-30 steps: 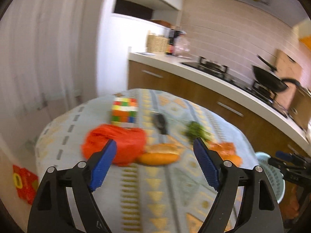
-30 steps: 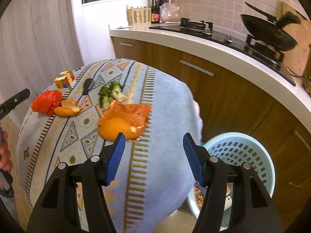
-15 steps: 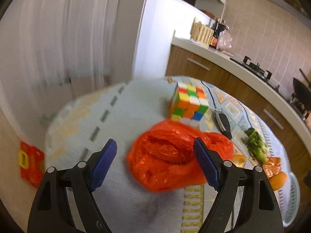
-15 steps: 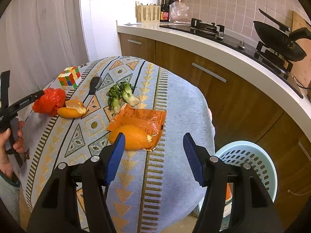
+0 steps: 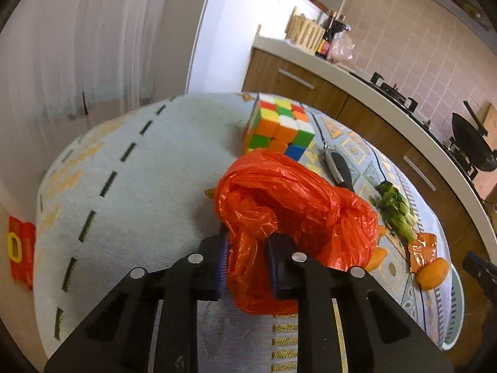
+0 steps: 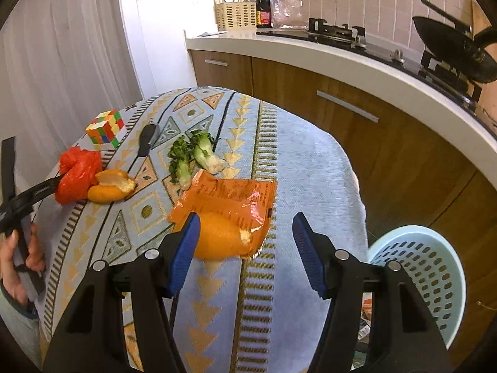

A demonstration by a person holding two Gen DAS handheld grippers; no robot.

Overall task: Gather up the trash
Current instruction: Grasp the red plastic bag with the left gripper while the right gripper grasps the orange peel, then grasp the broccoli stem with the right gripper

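Note:
My left gripper [image 5: 247, 262] is shut on a crumpled red plastic bag [image 5: 295, 199] that rests on the patterned tablecloth; the bag also shows at the far left in the right wrist view [image 6: 77, 171], with the left gripper beside it. My right gripper [image 6: 245, 248] is open and empty, just above an orange peel [image 6: 217, 237] that lies on an orange snack wrapper [image 6: 233, 195]. A second orange peel [image 6: 110, 186] lies next to the red bag. Green vegetable scraps [image 6: 192, 158] lie mid-table. A light blue perforated bin [image 6: 419, 276] stands on the floor at the table's right.
A Rubik's cube [image 5: 279, 126] stands just behind the red bag, with a black key fob [image 5: 338, 168] to its right. The kitchen counter [image 6: 341, 59] with stove and black pan [image 6: 453, 52] runs behind the table. A white curtain hangs at the left.
My left gripper moved in and shut on the red bag. My right gripper moved closer to the orange peel and wrapper, staying open.

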